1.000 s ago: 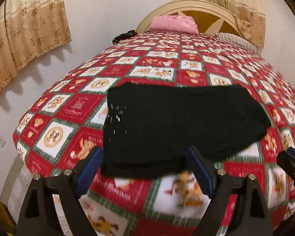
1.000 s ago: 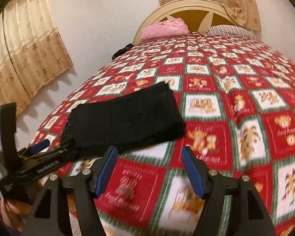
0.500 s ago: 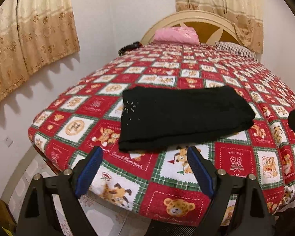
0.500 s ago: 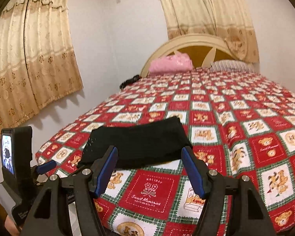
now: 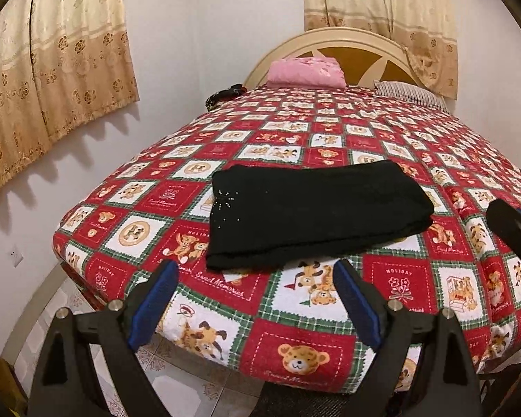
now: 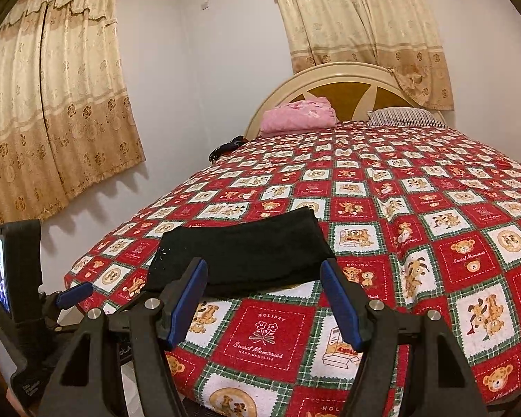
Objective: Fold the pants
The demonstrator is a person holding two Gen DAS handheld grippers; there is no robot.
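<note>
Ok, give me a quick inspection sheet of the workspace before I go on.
Surface: bed with red patchwork bear cover, flat.
Job's things: black pants folded into a compact rectangle near the foot edge.
Clutter: pink bundle, striped pillow, dark item by the headboard.
Grippers: left hand-held gripper and right hand-held gripper open, empty, off the pants.
Cables: nothing seen.
Surroundings: beige curtains, white walls, tiled floor.

The pants (image 5: 312, 212) are matt black cloth with tiny shiny studs near one corner. My left gripper (image 5: 253, 309) is matt black plastic with blue rubbery pads and bright metal bolts. Bedspread (image 5: 295, 316) is soft printed cloth, headboard (image 6: 337, 80) glossy cream wood.
</note>
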